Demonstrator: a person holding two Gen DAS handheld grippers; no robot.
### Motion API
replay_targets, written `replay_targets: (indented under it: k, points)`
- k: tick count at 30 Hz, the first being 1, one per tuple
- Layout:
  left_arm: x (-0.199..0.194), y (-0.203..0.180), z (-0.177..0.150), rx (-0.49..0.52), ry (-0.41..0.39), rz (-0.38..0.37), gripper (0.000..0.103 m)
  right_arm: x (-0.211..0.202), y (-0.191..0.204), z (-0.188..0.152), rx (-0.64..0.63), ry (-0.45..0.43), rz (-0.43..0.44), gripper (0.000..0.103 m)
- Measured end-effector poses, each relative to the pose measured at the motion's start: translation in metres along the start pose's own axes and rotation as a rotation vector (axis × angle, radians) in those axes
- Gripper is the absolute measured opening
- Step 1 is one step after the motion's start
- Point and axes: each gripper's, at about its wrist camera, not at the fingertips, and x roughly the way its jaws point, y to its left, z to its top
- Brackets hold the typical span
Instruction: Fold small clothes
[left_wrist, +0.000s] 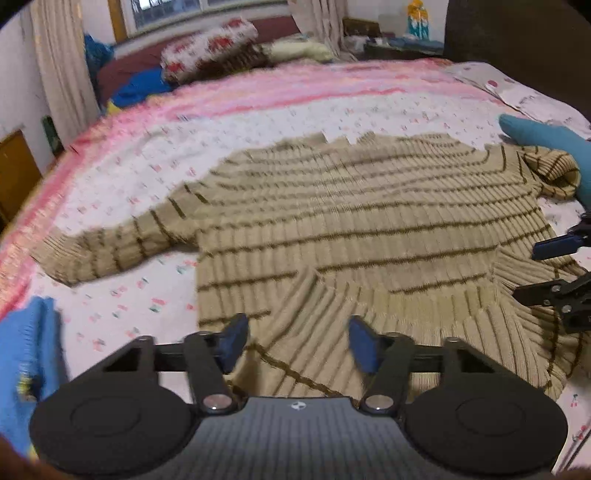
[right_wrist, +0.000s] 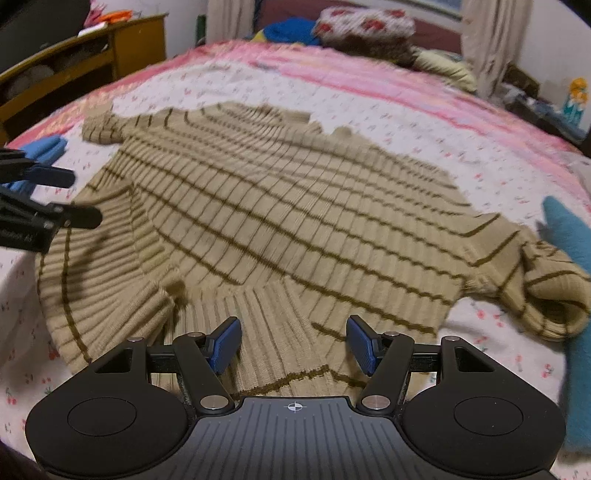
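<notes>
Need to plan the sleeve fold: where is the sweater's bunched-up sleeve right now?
The bunched sleeve lies at the right edge of the right wrist view, against a blue garment on the bedspread; it shows far right in the left wrist view.

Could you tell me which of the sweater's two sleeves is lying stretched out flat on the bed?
The sleeve on the left of the left wrist view lies straight and flat; the other sleeve is folded over and bunched.

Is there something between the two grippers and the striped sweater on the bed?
Nothing visible. The left gripper and right gripper hang directly over the near edge of the striped sweater, jaws apart, only knit below them.
</notes>
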Motion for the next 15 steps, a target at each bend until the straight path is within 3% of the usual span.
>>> replay_targets:
  k: [4, 6, 8, 15]
  points:
    - [0.008, 0.008, -0.003, -0.039, 0.034, -0.082, 0.044, 0.005, -0.002, 0.003, -0.01, 0.026, 0.081, 0.038]
    - [0.007, 0.01, -0.004, -0.042, 0.03, -0.124, 0.024, 0.005, -0.003, 0.006, -0.016, 0.038, 0.122, 0.025]
    - [0.005, 0.014, -0.003, -0.058, 0.031, -0.157, 0.02, 0.007, -0.007, 0.008, 0.003, 0.053, 0.166, 0.015]
    - [-0.03, 0.019, -0.011, -0.048, -0.012, -0.25, 0.015, -0.029, -0.01, 0.006, 0.003, 0.022, 0.276, 0.008]
